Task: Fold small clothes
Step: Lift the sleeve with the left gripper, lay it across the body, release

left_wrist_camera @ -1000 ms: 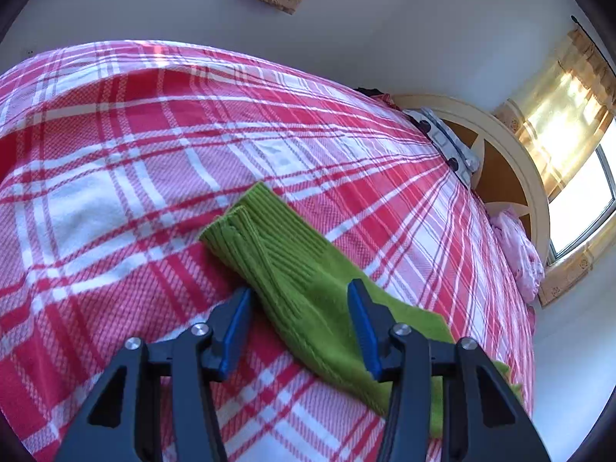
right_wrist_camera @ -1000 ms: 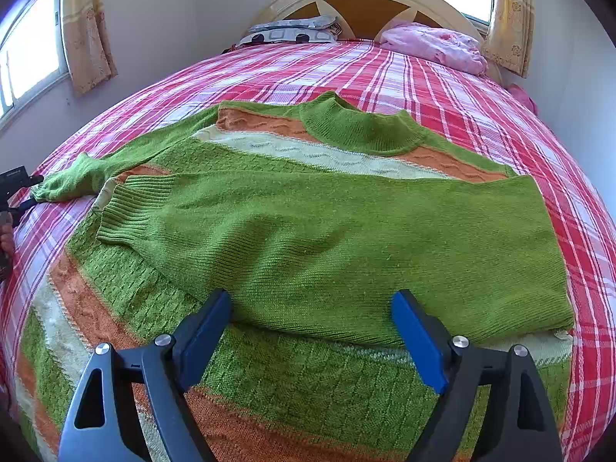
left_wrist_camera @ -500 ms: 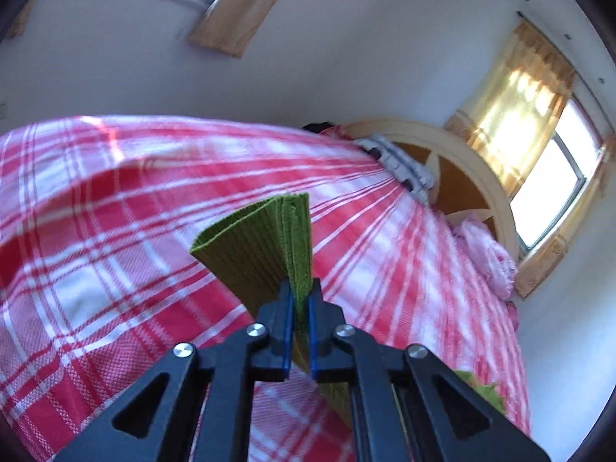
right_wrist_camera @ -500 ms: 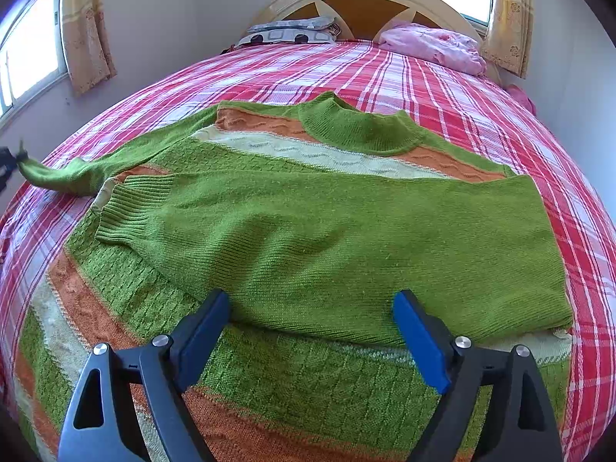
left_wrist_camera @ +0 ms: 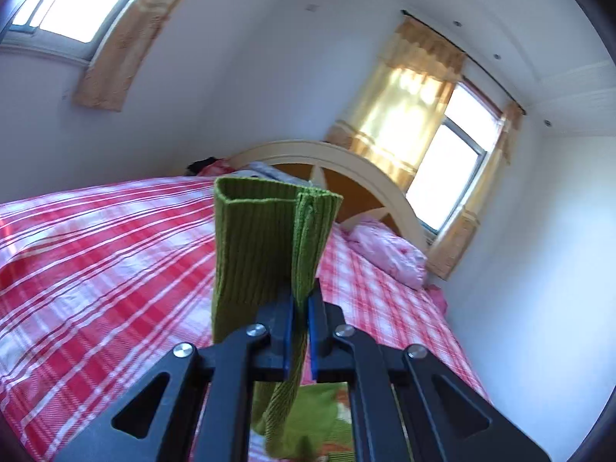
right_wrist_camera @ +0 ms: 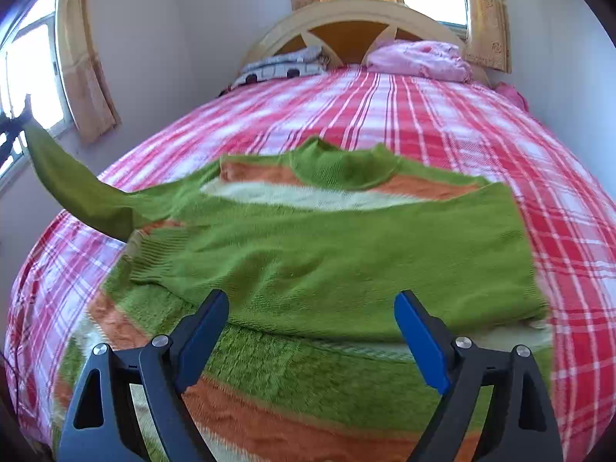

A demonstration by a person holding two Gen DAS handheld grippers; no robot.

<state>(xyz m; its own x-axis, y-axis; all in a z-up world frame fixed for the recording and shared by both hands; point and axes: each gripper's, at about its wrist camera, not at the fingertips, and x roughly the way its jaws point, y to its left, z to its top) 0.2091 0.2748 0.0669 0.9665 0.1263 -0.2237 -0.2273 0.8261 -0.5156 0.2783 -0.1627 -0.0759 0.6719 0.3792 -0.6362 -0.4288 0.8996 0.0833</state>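
left gripper (left_wrist_camera: 299, 319) clamps sleeve cuff (left_wrist_camera: 269, 246) (lifted) | right gripper (right_wrist_camera: 311, 340) spread, probably above sweater (right_wrist_camera: 331, 254)

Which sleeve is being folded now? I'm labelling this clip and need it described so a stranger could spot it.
On the red plaid bed lies a green sweater with orange and cream bands. Its left sleeve rises off the bed, its ribbed cuff pinched in the left gripper; the other sleeve lies flat across the chest.

Sweater (right_wrist_camera: 327, 254) is lying on the bed (right_wrist_camera: 442, 115); pillows (right_wrist_camera: 419, 59) are sitting behind it at the headboard (right_wrist_camera: 346, 19); one sleeve (right_wrist_camera: 77, 188) is rising off left.
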